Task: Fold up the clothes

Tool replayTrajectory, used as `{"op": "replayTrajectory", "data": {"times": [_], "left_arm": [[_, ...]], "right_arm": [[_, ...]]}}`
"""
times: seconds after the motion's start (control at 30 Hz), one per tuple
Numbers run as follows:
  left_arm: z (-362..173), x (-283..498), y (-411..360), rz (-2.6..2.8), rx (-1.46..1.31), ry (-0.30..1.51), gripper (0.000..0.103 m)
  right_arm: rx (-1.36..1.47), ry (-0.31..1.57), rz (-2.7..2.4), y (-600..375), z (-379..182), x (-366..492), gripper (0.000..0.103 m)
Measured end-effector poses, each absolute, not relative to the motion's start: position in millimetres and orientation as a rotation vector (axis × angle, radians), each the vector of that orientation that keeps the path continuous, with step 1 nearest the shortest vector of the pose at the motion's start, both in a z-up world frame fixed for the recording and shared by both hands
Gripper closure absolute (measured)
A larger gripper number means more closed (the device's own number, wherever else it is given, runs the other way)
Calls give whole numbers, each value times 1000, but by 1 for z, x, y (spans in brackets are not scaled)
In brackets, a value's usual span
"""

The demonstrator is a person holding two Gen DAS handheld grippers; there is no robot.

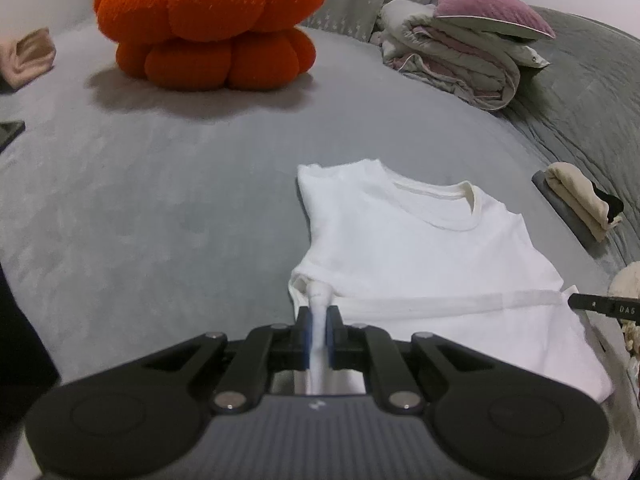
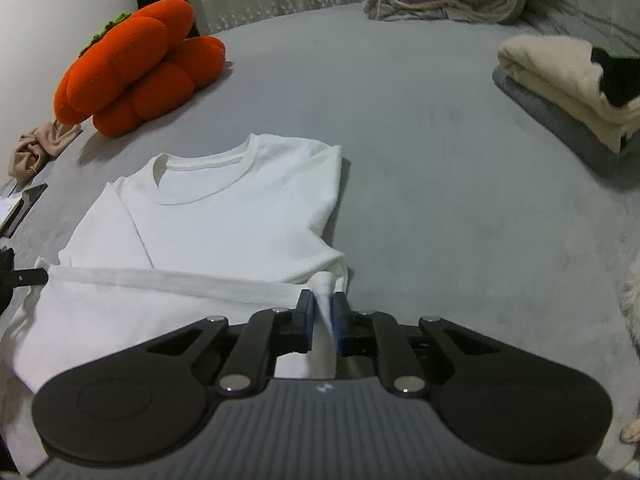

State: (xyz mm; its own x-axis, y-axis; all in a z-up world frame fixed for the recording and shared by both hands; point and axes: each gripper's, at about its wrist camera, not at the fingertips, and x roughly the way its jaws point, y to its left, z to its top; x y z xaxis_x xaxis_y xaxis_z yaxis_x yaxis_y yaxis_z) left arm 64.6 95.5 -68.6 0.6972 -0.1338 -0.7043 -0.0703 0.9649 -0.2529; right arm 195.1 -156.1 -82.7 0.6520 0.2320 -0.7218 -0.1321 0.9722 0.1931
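A white T-shirt lies flat on the grey bed, collar away from me and sleeves tucked in. Its bottom hem is turned up as a band across the body. My left gripper is shut on the left end of that hem, white cloth pinched between the blue pads. My right gripper is shut on the right end of the same hem. The tip of the right gripper shows at the right edge of the left wrist view, and the left gripper's tip at the left edge of the right wrist view.
An orange pumpkin cushion sits at the back left. Folded bedding with a mauve pillow lies at the back. A stack of folded clothes rests on the right. A beige rag and a dark flat object lie at the left.
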Motion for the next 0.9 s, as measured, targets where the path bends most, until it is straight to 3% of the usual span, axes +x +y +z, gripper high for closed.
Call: {"op": "replayTrajectory", "data": {"times": [0.9], "left_arm": [[-56,91,73,87,-89,682,96]], "right_arm": [[-12,699,129,-139,-71,207,96]]}}
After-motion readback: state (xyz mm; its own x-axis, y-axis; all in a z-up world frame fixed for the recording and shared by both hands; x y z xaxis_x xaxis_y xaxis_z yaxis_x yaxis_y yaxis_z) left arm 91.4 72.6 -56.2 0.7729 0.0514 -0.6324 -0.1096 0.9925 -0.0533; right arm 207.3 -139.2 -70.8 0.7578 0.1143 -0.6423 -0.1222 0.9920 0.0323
